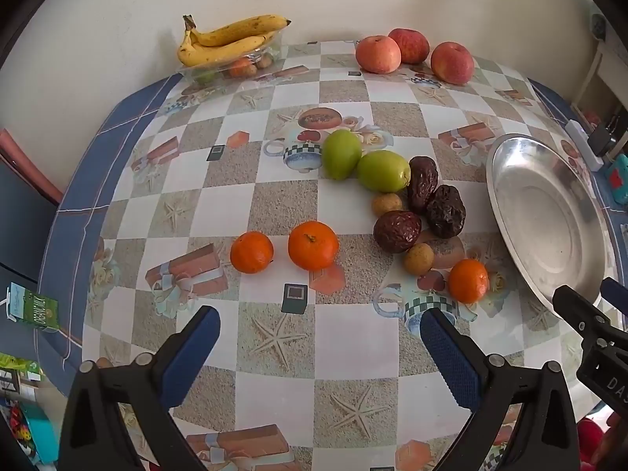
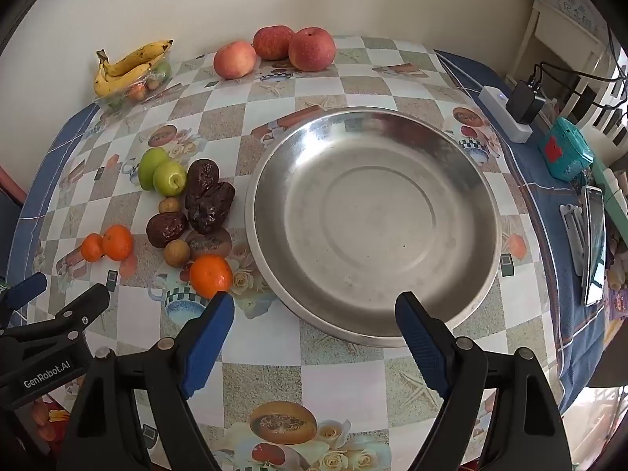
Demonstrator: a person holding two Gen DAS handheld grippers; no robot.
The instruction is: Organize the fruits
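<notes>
From the left wrist view, the left tool hangs over the checked counter with its blue-padded fingers spread wide and nothing between them. Ahead of it lie three tangerines: one at the left, a second just beside it, and a third well apart to the right, near the steel dish. Between them sits a cluster of three dark dates, two small brown longans and two green fruits that touch each other. Three red apples rest at the far edge of the counter, and a bunch of bananas lies on top of a clear container in the far left corner. The right tool shows at the right edge, over the dish rim.

From the right wrist view, the right tool is also wide open and holds nothing; its fingertips stand over the near rim of the steel dish, which is bare inside. The nearest tangerine lies just left of the dish, close to the left finger. The dates, green fruits and two more tangerines sit further left. The apples and bananas line the far side. A white power strip, a teal box and a phone lie on the right. The left tool enters at lower left.
</notes>
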